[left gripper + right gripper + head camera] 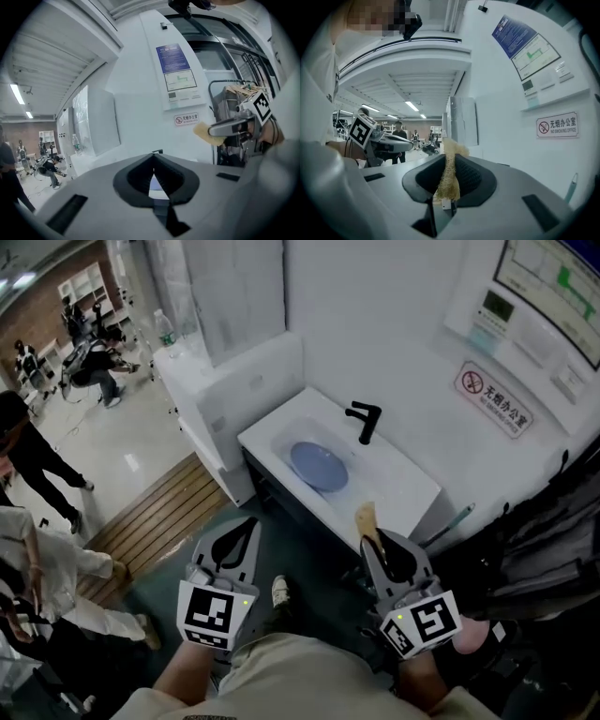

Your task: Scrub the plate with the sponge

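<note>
Nearest, in the head view, the left gripper [249, 523] has its jaws closed on nothing, as the left gripper view confirms [153, 174]. The right gripper [369, 538] is clamped on the lower end of a yellow sponge [365, 518], which stands upright past the jaw tips and is pinched thin between them [450, 165]. The sponge appears light, soft and easily squashed, and its free upper end is judged the working face. Beyond, at 12 o'clock between the grippers and well apart from both, the blue plate [319, 466] lies flat in the white sink [266, 433], with a black tap [365, 420] at its 1 o'clock. The plate is judged stiff, breakable and likely slippery when wet. Its near rim is the sensible hold for the empty gripper.
</note>
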`<action>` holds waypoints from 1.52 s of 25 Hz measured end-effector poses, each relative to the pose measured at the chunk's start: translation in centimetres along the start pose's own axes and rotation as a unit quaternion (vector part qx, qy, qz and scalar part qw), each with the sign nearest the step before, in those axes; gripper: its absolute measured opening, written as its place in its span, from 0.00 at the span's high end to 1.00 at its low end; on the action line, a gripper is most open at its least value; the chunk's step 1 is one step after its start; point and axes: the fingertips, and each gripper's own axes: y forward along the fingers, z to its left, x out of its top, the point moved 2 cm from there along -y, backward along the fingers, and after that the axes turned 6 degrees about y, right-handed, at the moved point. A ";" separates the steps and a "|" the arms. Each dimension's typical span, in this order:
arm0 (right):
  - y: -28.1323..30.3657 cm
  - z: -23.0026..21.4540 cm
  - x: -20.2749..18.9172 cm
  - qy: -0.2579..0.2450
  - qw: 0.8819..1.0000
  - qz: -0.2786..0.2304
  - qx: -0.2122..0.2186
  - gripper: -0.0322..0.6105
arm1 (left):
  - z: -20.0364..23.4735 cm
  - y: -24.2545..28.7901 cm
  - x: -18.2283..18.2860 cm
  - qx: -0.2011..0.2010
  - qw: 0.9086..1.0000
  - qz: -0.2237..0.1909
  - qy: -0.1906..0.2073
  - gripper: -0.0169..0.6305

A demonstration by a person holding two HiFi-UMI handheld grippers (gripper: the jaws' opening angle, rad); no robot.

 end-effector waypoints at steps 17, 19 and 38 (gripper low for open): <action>19.7 -6.2 2.0 0.001 0.999 0.030 -0.012 0.84 | 12.1 13.8 -1.6 -0.047 0.999 0.023 -0.004 0.96; 19.8 -6.9 1.9 0.004 0.999 0.032 -0.013 0.84 | 12.0 14.3 -1.5 -0.047 0.999 0.025 -0.004 0.96; 25.7 -16.6 -2.3 0.053 0.993 0.099 0.037 0.84 | 11.4 26.3 -5.8 -0.042 0.991 0.119 -0.037 0.95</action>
